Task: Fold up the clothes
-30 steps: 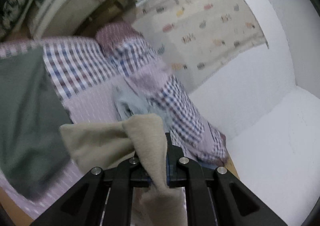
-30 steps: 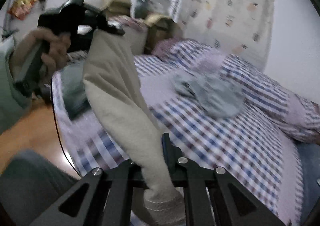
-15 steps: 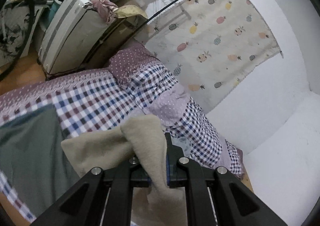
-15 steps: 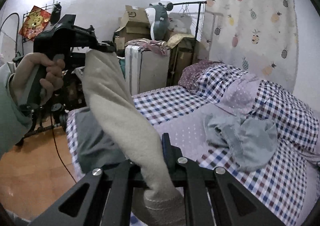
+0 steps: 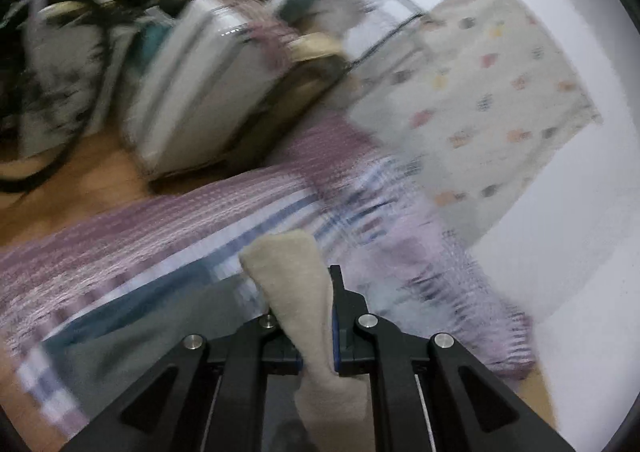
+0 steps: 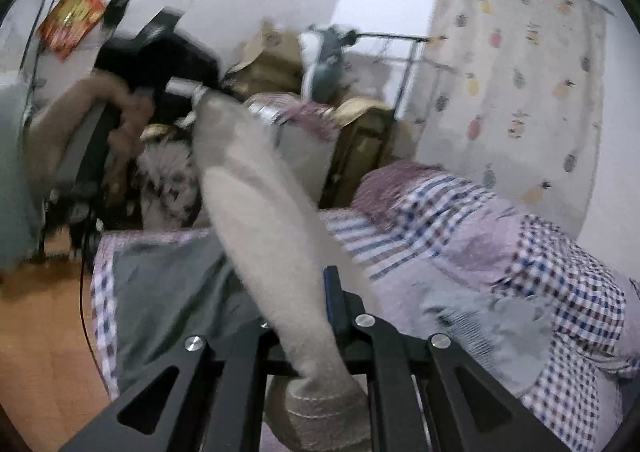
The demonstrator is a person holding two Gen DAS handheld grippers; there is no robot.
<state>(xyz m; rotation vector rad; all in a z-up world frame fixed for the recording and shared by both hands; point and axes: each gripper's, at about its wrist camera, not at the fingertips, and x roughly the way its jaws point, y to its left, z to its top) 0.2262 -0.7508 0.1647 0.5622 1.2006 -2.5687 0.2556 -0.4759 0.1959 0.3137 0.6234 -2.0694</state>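
Observation:
A beige knit garment (image 6: 264, 220) hangs stretched in the air between my two grippers above the bed. My right gripper (image 6: 316, 316) is shut on its ribbed cuff end. My left gripper (image 5: 312, 316) is shut on the other end (image 5: 296, 284); in the right wrist view it shows held high at the upper left (image 6: 188, 88) in the person's hand. A dark grey garment (image 6: 168, 292) lies flat on the checked bedspread (image 6: 560, 292) below. A crumpled light blue-grey garment (image 6: 492, 320) lies further right on the bed.
A white suitcase (image 5: 200, 92), cardboard boxes (image 6: 272, 56) and a clothes rack (image 6: 404, 64) stand beside the bed. A pineapple-print curtain (image 6: 520, 84) hangs at the back wall. Wooden floor (image 6: 44, 340) lies left of the bed. The left wrist view is motion-blurred.
Both grippers have lifted the beige garment higher and the views have swung toward the room's clutter. Less of the beige fabric shows ahead of the left gripper. Both grips hold.

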